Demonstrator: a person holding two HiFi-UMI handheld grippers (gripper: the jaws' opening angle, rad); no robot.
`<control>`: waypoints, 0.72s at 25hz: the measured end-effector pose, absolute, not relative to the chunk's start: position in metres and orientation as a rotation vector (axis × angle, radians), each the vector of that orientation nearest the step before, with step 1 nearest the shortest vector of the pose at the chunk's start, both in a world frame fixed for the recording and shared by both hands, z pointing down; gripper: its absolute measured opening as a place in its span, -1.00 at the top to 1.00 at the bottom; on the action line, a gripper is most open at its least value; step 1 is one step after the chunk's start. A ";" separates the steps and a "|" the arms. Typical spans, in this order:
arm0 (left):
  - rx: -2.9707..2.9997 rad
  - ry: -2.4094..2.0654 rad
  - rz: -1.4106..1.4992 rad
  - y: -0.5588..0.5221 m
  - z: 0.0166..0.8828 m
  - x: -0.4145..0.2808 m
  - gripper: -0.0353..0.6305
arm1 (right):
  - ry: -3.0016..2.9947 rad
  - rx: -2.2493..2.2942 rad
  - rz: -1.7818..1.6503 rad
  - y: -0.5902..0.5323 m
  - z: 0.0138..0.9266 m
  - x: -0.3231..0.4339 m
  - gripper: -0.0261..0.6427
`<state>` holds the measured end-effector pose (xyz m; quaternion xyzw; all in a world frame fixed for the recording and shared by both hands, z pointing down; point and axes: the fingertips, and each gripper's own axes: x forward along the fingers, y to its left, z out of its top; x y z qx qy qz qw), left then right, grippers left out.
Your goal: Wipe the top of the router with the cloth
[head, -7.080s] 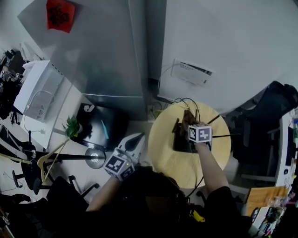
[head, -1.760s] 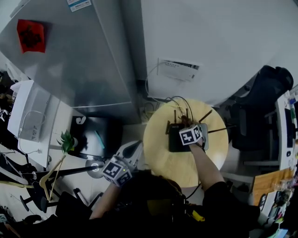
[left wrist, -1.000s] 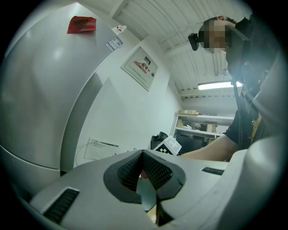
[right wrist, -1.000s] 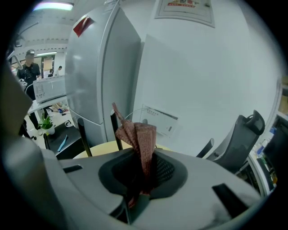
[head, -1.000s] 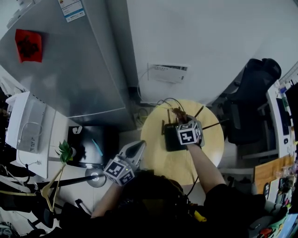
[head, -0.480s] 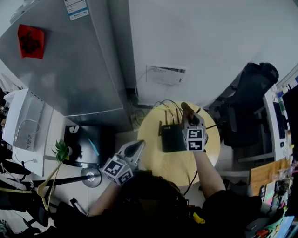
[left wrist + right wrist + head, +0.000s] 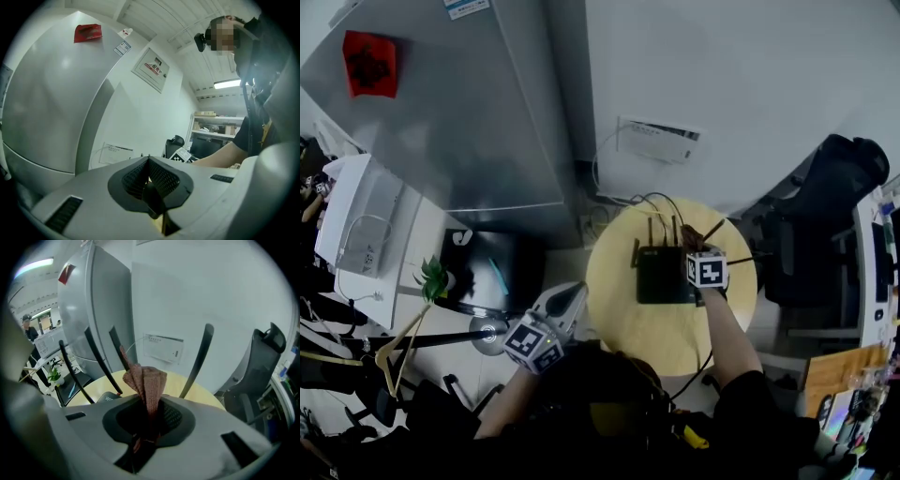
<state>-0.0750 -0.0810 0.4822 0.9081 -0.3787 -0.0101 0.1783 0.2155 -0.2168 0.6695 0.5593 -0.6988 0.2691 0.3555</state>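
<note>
A black router [image 7: 662,273] with several upright antennas [image 7: 199,357] lies on the round yellow table [image 7: 623,309]. My right gripper [image 7: 697,246] hovers over the router's right edge, shut on a reddish-brown cloth [image 7: 146,383] that sticks up from between its jaws. In the right gripper view the router's corner [image 7: 105,398] shows just left of the jaws. My left gripper [image 7: 566,302] hangs left of the table, well away from the router, its jaws pressed together with nothing in them [image 7: 149,165].
A grey refrigerator [image 7: 478,103] and a white wall stand behind the table. A black chair [image 7: 825,216] is at the right. Cables [image 7: 647,202] trail off the table's far edge. A black box [image 7: 487,272] and a small plant [image 7: 433,277] lie on the floor at the left.
My right gripper with the cloth has shifted from the router's far right corner toward me along its right edge. The left gripper has stayed put.
</note>
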 end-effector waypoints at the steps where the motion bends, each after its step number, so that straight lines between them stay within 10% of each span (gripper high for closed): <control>1: 2.561 -1.087 -0.021 -0.080 0.484 -0.077 0.92 | -1.794 1.449 0.733 -0.222 0.676 0.217 0.74; 18: 2.538 -1.123 -0.045 -0.088 0.492 -0.080 0.92 | -2.069 1.226 0.735 -0.229 0.665 0.177 0.74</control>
